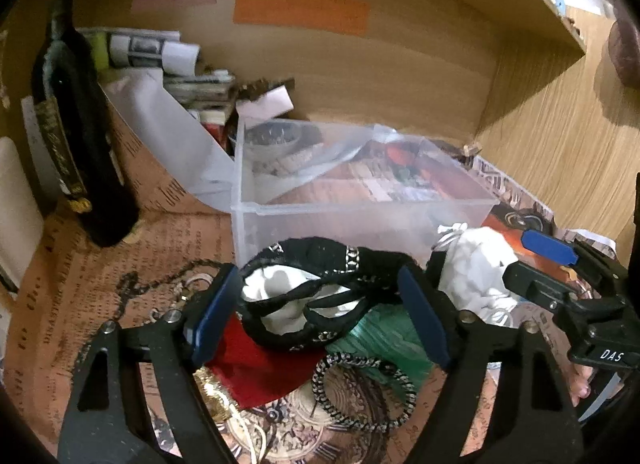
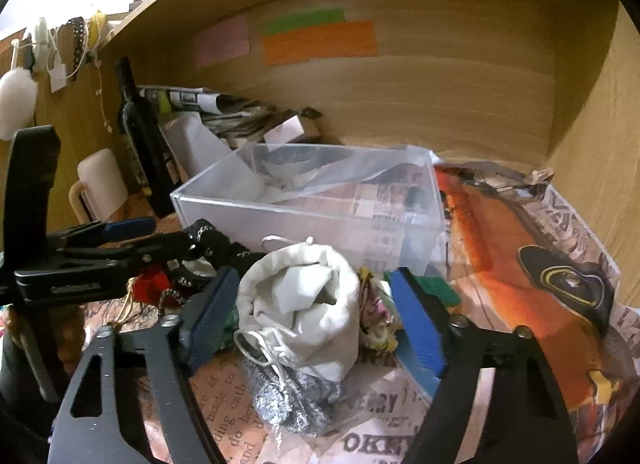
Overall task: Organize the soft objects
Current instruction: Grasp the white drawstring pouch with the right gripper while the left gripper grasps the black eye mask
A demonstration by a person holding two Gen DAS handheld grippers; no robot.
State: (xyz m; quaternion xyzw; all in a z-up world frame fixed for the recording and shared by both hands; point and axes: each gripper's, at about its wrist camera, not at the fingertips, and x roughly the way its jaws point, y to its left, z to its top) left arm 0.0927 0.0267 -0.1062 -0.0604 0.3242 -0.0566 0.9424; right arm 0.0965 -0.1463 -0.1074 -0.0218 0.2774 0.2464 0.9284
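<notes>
Both spread wide: left gripper straddles the black pouch, right gripper the white drawstring bag; next, squeeze, lift toward the clear bin ahead.

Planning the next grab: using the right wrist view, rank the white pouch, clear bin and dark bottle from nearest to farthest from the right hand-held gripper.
1. White pouch: between the open fingers of the right hand-held gripper.
2. Clear bin: just behind the pouch, centre.
3. Dark bottle: far left, standing near the back wall.

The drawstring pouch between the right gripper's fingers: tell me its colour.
Off-white, plain cream cloth; the drawstring pouch shows best in the right wrist view, between the open right gripper.
</notes>
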